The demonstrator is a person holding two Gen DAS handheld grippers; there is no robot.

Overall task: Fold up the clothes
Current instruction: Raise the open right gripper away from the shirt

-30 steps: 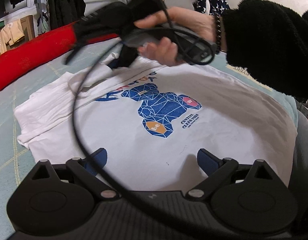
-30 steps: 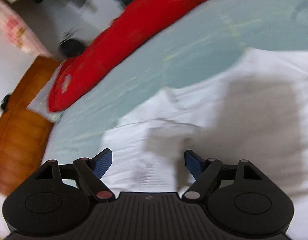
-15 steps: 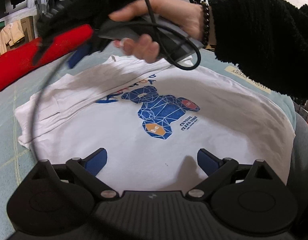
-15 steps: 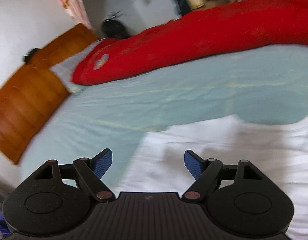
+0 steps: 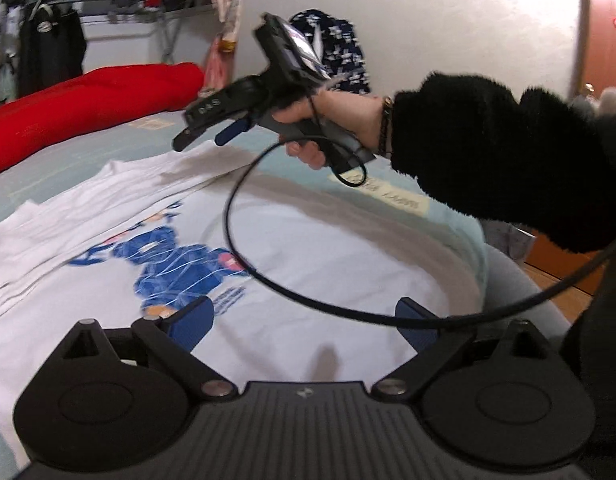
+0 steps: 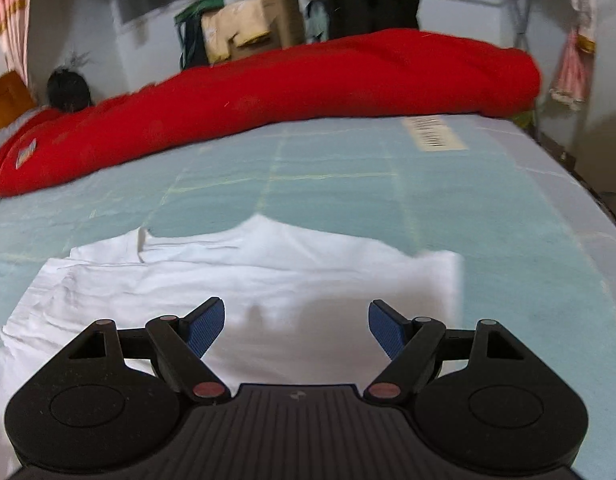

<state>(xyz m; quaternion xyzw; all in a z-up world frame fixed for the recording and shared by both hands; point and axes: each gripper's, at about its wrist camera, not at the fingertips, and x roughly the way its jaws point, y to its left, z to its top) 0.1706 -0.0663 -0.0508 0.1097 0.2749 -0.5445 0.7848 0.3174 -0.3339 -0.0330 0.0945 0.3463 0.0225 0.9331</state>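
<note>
A white T-shirt (image 5: 316,264) with a blue bear print (image 5: 180,264) lies flat on the pale blue bed, one side folded in. My left gripper (image 5: 304,322) is open, low over the shirt's near part, nothing between its fingers. In the left wrist view a hand in a black fuzzy sleeve (image 5: 500,160) holds the right gripper (image 5: 206,136) in the air above the shirt's far edge. From the right wrist view, the right gripper (image 6: 296,326) stands open above the white T-shirt (image 6: 244,280), holding nothing.
A long red bolster (image 6: 268,96) lies along the bed's far side. A black cable (image 5: 276,280) loops over the shirt. Cardboard boxes (image 6: 252,28) and hanging clothes (image 5: 52,52) stand behind the bed. A dark patterned garment (image 5: 340,52) hangs by the wall. Bare bed sheet (image 6: 348,184) lies beyond the shirt.
The right gripper has lifted off the shirt's upper left part and swung up and right, now held level in the air. The left gripper stays open over the shirt.
</note>
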